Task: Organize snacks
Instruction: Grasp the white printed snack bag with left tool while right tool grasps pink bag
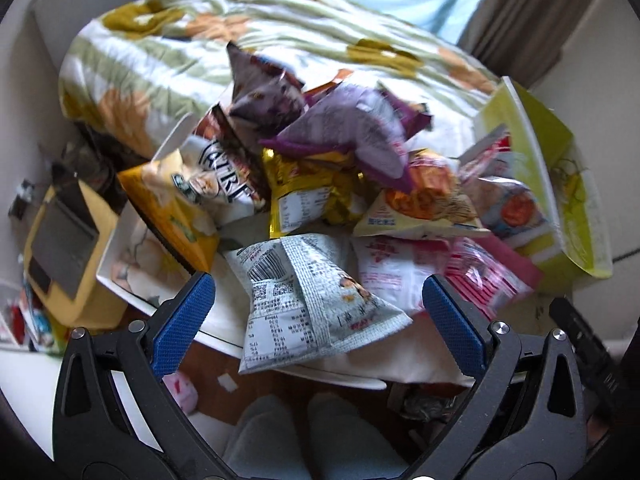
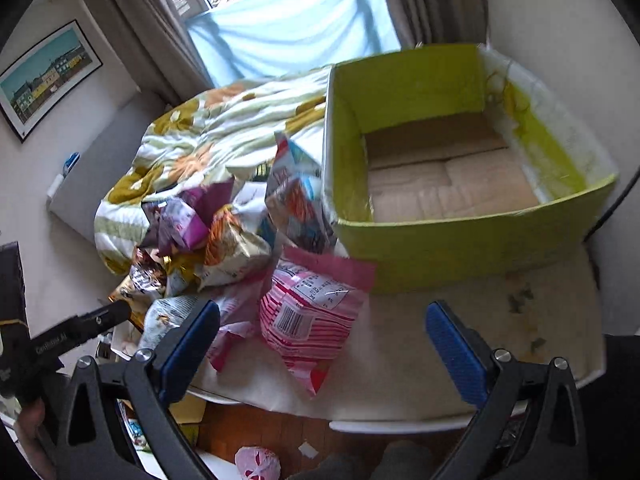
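Note:
A heap of snack packets lies on a white table. In the left wrist view my left gripper is open and empty, just short of a grey-white packet at the table's near edge. Behind it lie a gold packet, a purple packet and a pink striped packet. In the right wrist view my right gripper is open and empty, in front of the pink striped packet. An empty yellow-green box stands on the table at the right; it also shows in the left wrist view.
A bed with a flowered quilt lies behind the table. A yellow box sits low at the left. A pink object and paper scraps lie on the wooden floor below the table edge. The left gripper's body shows at the right view's left side.

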Motion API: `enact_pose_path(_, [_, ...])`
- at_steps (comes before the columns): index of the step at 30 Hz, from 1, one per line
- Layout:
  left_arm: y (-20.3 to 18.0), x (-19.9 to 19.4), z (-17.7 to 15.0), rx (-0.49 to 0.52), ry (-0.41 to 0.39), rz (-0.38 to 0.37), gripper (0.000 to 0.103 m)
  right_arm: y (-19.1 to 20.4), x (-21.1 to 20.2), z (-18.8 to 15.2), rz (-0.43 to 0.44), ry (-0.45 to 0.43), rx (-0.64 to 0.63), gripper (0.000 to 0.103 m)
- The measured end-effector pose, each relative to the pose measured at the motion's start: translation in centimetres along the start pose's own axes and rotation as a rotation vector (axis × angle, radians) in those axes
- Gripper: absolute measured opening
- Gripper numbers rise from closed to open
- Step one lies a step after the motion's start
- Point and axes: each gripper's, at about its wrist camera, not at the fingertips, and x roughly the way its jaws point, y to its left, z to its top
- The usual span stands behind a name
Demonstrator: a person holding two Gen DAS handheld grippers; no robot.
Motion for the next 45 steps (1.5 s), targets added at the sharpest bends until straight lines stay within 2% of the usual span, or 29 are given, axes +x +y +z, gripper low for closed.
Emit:
enact_pose_path(4, [0.0, 2.3, -0.1, -0.065, 0.044, 0.044, 0.102, -0.7, 3.3, -0.1, 0.071, 0.052, -0.008, 0.102])
enact_pose_path(7, [-0.2, 3.9, -0.4, -0.083, 0.085, 0.077, 0.101, -0.5, 4.6, -0.1, 0.087, 0.067, -0.039, 0.102])
enact_pose_path(11, [-0.3, 5.6, -0.6, -0.117, 0.125, 0.092, 0.089, -1.1, 6.0, -0.1, 0.116, 0.090, -0.031, 0.102])
enact_pose_path(14, [-0.2, 6.4, -0.8, -0.131, 0.138, 0.107, 0.083, -1.2, 6.8, -0.1, 0.123, 0.111, -0.045, 0.097])
enact_pose_path(18, [0.3, 7.3, -0.9, -0.129, 0.153, 0.114, 0.068, -1.3, 7.7, -0.1, 0.130, 0.138, -0.061, 0.090])
enact_pose_path(23, [0.1, 7.2, -1.2, -0.092, 0.148, 0.128, 0.065, -0.9, 8.4, -0.2, 0.134, 0.146, -0.078, 0.086])
enact_pose_path(26, [-0.1, 7.0, -1.4, -0.067, 0.144, 0.133, 0.062, -0.3, 8.6, -0.2, 0.142, 0.145, -0.084, 0.076])
enact_pose_path(36, [0.0, 6.2, -1.2, 0.001, 0.146, 0.115, 0.061, 1.0, 7.6, -0.6, 0.099, 0.110, -0.122, 0.060])
enact_pose_path(45, [-0.1, 3.5, -0.9, 0.078, 0.115, 0.065, 0.061, 2.6, 4.5, -1.1, 0.025, 0.033, -0.150, 0.058])
